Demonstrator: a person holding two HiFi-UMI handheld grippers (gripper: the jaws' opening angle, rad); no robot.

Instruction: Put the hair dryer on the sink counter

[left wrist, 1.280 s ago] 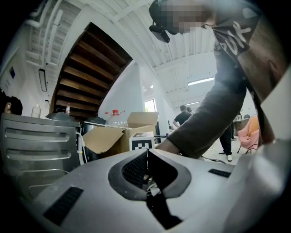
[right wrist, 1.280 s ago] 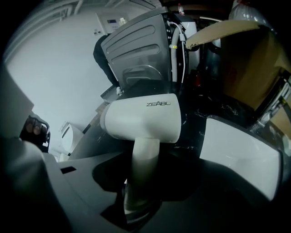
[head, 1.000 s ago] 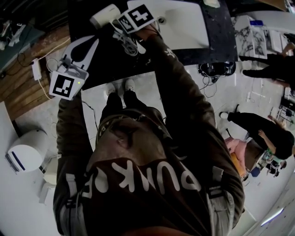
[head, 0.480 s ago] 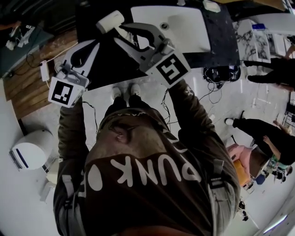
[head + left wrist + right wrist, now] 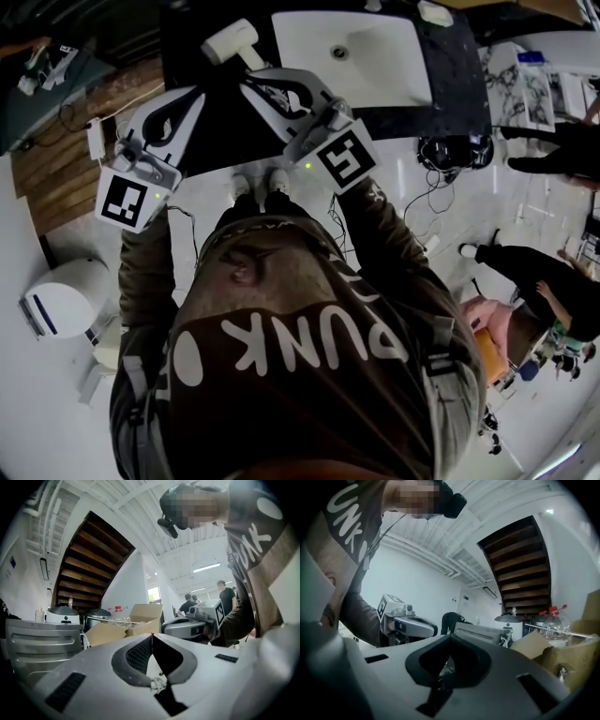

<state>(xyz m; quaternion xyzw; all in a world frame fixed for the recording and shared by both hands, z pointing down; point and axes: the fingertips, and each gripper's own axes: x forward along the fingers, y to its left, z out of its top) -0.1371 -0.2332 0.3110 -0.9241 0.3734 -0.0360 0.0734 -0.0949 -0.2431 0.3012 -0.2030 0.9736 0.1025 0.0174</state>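
The white hair dryer (image 5: 230, 42) lies on the black sink counter (image 5: 450, 75), just left of the white basin (image 5: 375, 66). My right gripper (image 5: 248, 81) hovers a little in front of the dryer, apart from it, jaws shut with nothing between them. Its own view shows the jaw tips meeting at the right gripper (image 5: 450, 637), aimed level into the room. My left gripper (image 5: 195, 92) is held over the counter's left front corner, also shut and empty; the left gripper (image 5: 151, 635) likewise looks out into the room. Neither gripper view shows the dryer.
A small pale object (image 5: 431, 12) rests at the basin's far corner. Cables (image 5: 436, 150) lie on the floor to the right of the counter, and people (image 5: 548, 272) are farther right. A white round appliance (image 5: 56, 305) stands at my left. Cardboard boxes (image 5: 140, 620) and stairs (image 5: 520, 564) are in the room.
The right gripper left the hair dryer on the counter, drew back toward me and its jaws went from open to shut. The left gripper barely moved.
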